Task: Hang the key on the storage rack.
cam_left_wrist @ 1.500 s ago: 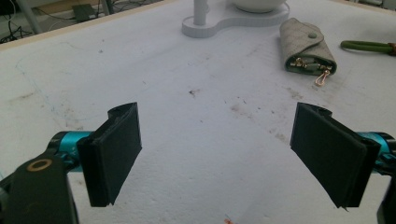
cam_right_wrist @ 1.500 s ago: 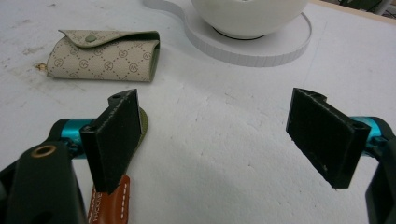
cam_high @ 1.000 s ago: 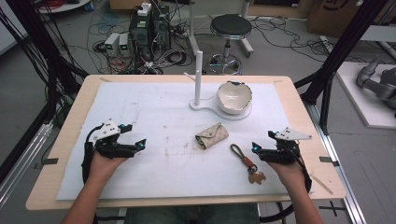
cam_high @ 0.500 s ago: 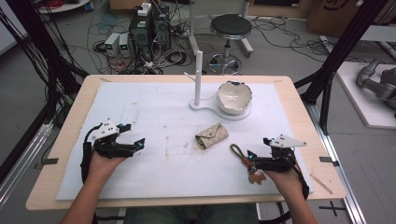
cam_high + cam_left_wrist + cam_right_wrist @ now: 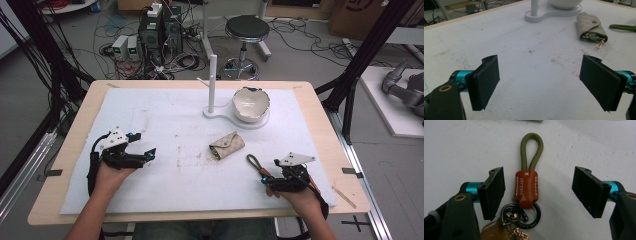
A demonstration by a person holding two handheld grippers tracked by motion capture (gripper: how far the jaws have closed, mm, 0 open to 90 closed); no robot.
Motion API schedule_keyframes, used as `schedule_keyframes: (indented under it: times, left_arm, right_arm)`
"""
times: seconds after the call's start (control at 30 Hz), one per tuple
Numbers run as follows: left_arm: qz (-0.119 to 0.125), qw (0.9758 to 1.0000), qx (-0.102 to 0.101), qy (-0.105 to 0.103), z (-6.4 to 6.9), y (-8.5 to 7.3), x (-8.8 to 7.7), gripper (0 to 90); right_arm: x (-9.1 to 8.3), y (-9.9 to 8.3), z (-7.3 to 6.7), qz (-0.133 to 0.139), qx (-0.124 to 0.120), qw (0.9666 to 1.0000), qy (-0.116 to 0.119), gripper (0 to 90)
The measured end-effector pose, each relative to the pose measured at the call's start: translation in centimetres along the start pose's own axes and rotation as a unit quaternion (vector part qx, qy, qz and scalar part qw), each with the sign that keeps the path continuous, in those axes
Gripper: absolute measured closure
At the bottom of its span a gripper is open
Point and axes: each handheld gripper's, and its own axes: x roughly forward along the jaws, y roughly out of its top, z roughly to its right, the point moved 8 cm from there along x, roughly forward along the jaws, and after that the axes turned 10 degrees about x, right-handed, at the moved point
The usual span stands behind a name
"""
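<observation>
While the right gripper point(image 5: 539, 192) hangs low over the white mat point(image 5: 165, 120) near the table's front right edge, its jaws straddle a keychain point(image 5: 526, 188) without touching it; a clear gap shows on each side of the orange leather tab point(image 5: 526, 185), and the jaws have just been closing around it. The keychain lies flat on the mat, its olive cord loop point(image 5: 532, 150) pointing away from the gripper and its dark metal rings point(image 5: 522, 214) nearest the gripper, beside a tan leather piece point(image 5: 492, 231). Seen from the high view, the keychain point(image 5: 258, 167) lies just in front of the right gripper point(image 5: 272, 184), right of a beige key pouch point(image 5: 227, 145). The left gripper point(image 5: 540, 81) rests over bare mat near the front left, jaws spread wide with nothing between them; in the high view it point(image 5: 148, 155) points toward the table's middle. Beyond the pouch stands a white post on a flat base point(image 5: 212, 85), with a white bowl point(image 5: 251, 103) seated on the same base. In the left gripper view the pouch point(image 5: 591, 28) lies well ahead, its open end showing a gold clasp point(image 5: 600, 44).
</observation>
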Motion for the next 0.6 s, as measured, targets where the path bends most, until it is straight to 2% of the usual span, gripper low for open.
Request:
schedule_keyframes:
  times: [0.1, 0.13, 0.33, 0.6]
  left_arm:
    - [0.0, 1.0, 0.002, -0.002, 0.11, 0.03, 0.04, 16.3]
    - [0.0, 1.0, 0.002, -0.002, 0.13, 0.03, 0.05, 16.3]
    - [-0.003, 1.0, 0.0, -0.003, 0.16, -0.09, 0.2, 16.3]
    - [-0.005, 1.0, 0.003, -0.006, 0.22, -0.16, 0.29, 16.3]
  right_arm:
    - [0.17, -0.14, 0.1, -0.005, 0.003, 1.0, 0.002, 30.8]
    - [0.27, -0.24, 0.06, -0.011, 0.0, 0.9999, 0.007, 34.4]
    - [0.71, -0.53, -0.08, -0.028, -0.01, 0.9994, 0.018, 42.2]
    - [0.82, -0.56, 0.03, -0.032, -0.005, 0.9991, 0.026, 50.1]
